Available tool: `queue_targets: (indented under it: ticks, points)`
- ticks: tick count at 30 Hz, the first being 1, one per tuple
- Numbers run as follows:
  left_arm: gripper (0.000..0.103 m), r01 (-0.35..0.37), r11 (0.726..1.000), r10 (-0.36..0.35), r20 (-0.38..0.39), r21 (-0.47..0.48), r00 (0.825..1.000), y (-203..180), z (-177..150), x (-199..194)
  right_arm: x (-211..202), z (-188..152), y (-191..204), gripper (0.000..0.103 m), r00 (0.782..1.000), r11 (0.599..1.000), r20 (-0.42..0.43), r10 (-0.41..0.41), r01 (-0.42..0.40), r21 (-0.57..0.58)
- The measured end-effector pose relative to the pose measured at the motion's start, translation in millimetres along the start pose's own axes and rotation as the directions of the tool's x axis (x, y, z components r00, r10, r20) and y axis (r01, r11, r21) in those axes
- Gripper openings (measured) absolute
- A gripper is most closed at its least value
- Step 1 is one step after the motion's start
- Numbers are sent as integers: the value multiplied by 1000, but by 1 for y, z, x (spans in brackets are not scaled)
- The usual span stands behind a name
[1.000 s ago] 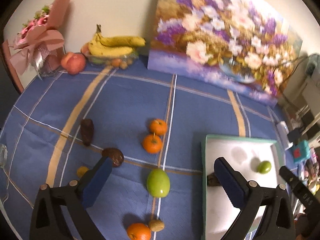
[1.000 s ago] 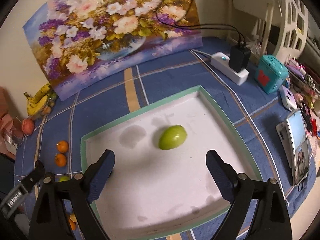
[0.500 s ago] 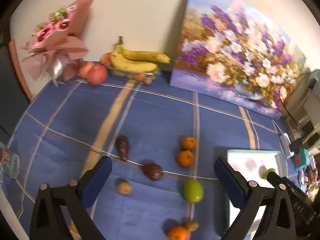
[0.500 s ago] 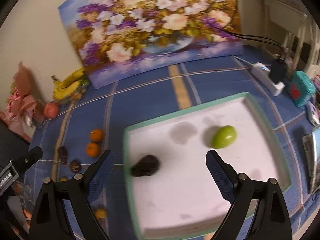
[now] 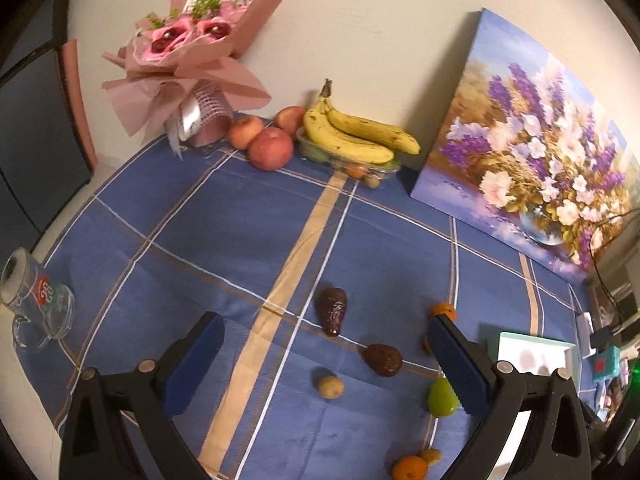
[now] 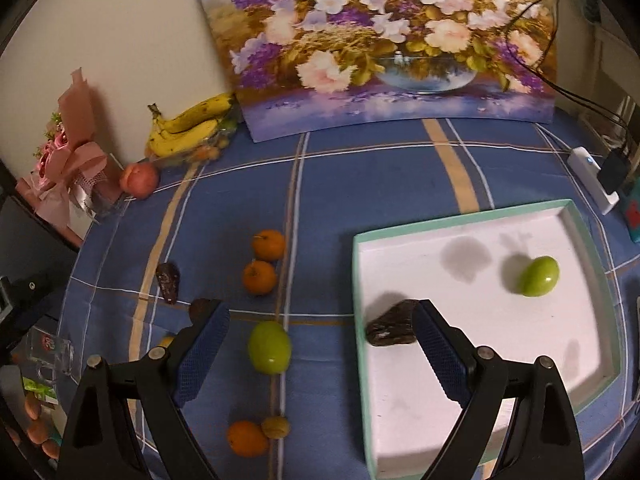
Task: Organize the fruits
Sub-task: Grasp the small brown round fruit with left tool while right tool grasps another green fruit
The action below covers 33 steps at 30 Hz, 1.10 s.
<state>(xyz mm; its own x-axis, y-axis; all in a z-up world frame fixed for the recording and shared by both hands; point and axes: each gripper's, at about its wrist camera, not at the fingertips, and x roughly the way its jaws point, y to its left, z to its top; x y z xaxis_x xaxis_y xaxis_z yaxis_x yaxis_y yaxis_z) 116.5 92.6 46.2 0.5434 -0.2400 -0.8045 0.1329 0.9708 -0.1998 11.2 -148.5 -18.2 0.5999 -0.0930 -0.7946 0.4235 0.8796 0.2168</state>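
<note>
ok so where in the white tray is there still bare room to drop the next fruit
Most of the white tray is bare: the whole near half, and the middle between the dark fruit by its left wall and the green fruit toward the right. Outside, the cloth left of the tray is crowded: green apple, two oranges.

Blue plaid tablecloth [image 6: 360, 184]: scattered fruit [image 6: 269, 346], tray [image 6: 472, 216], painting [image 6: 380, 40].

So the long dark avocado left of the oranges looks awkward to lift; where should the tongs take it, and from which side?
Grip the long dark avocado across its broad upper body, not the tapered tip, which would probably slip. It lies flat on the blue tablecloth with nothing touching it, so come straight down with the open left tongs, pads on its two long sides.
</note>
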Motion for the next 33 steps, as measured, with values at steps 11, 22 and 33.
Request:
queue_targets:
  ticks: [11,22,33]
  points:
    - [101,10,1000,-13,-193,-13,981,-1,-18,55,20,-1,31,79,999,996,-40,16,-19,-84]
    - [88,-3,998,-19,-381,-57,924,2,-52,113,72,-26,39,74,982,992,-186,-21,-3,-130]
    - [51,12,990,-72,-429,-140,901,13,-62,125,85,-41,53,63,974,978,-218,-59,13,-210]
